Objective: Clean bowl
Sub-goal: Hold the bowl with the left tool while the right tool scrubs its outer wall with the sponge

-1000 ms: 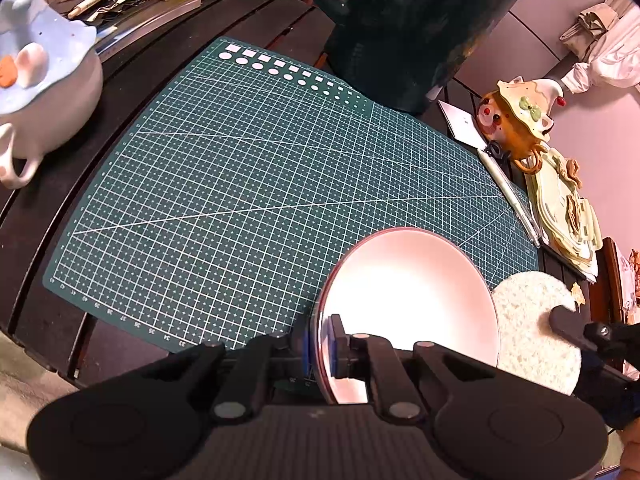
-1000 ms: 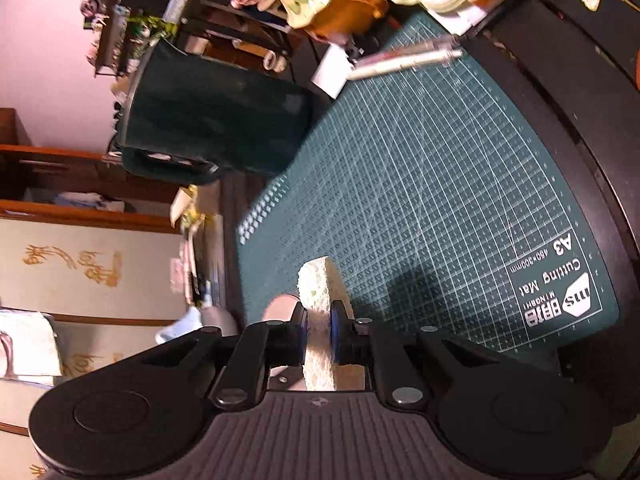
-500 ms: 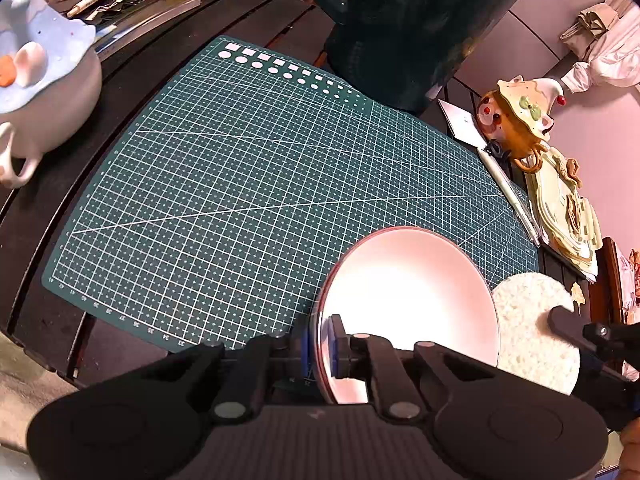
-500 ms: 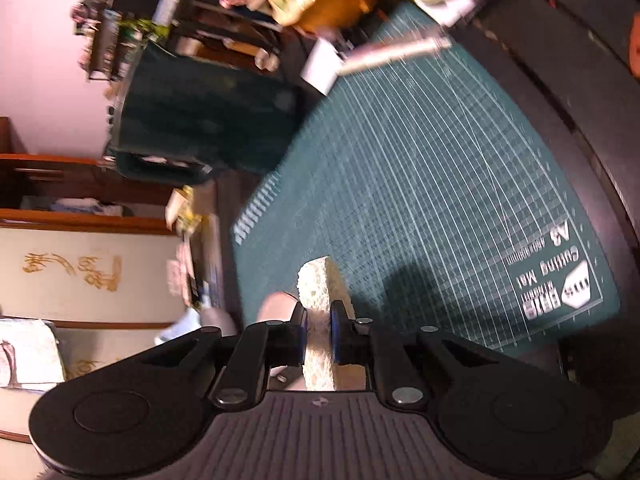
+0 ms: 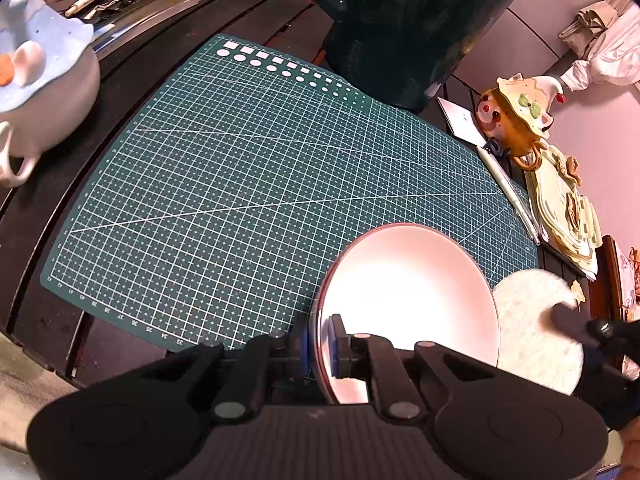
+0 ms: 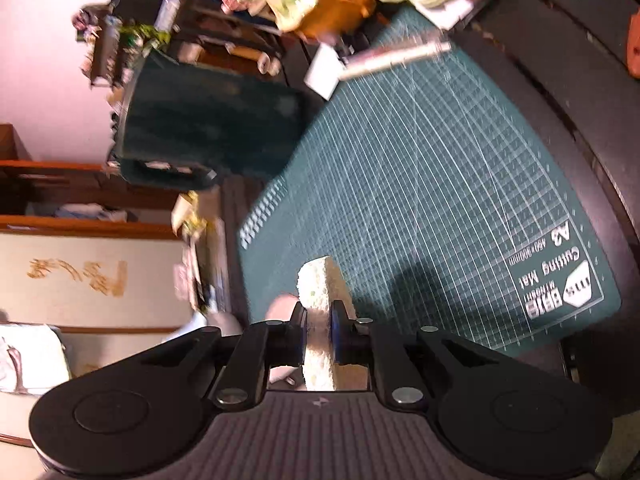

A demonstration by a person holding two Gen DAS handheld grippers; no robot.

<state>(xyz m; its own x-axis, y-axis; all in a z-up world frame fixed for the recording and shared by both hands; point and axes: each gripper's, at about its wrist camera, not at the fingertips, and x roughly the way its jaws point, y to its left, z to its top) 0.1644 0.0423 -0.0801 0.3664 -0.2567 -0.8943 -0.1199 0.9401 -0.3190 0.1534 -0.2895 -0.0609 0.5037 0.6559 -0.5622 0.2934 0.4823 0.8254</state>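
My left gripper (image 5: pixel 320 340) is shut on the near rim of a pink bowl (image 5: pixel 412 292) and holds it tilted over the green cutting mat (image 5: pixel 260 168). My right gripper (image 6: pixel 319 326) is shut on a round pale sponge (image 6: pixel 320 292), seen edge-on. In the left wrist view the sponge (image 5: pixel 528 320) sits just right of the bowl's rim, with the right gripper's finger (image 5: pixel 568 320) across it. A sliver of the bowl (image 6: pixel 282 306) shows left of the sponge in the right wrist view.
A large dark green mug (image 5: pixel 408 20) stands behind the mat. A white and blue duck pot (image 5: pixel 36 92) is at the left. A clown figure (image 5: pixel 516 116), a pen (image 5: pixel 512 196) and a stack of pale cards (image 5: pixel 568 212) lie at the right. The table is dark wood.
The right gripper with the sponge has shifted and its view is blurred by motion. The left gripper and the bowl have hardly moved.
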